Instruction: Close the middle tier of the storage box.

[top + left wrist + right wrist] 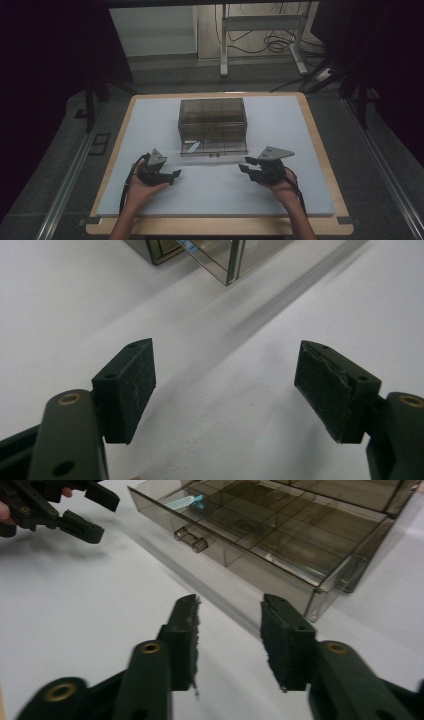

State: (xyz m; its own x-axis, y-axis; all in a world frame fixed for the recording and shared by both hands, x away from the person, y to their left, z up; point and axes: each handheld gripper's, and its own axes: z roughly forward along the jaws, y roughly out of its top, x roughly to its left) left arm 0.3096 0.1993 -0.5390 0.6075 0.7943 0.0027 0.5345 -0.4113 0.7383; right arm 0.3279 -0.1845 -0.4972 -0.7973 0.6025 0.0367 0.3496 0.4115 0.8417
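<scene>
A smoky see-through drawer box (pixel 212 117) stands at the middle of the white table top (pixel 300 135). Its bottom drawer (pixel 214 148) is pulled out toward me, with a clear handle (pixel 191 538) on its front. A small clear piece with a blue end (pixel 194 146) (pixel 184 502) lies in the drawer's left compartment. My left gripper (pixel 176 175) (pixel 225 385) rests left of the drawer, open wide over bare table. My right gripper (pixel 243 166) (pixel 230 635) is right of the drawer front, its jaws apart by a narrower gap with nothing between them.
The box's corner (pixel 220 260) is just ahead of the left jaws. A wooden rim (pixel 320 150) borders the table top. Behind the table stand a white desk frame (pixel 260 30) and cables on the floor. A small dark object (pixel 100 142) lies on the floor at the left.
</scene>
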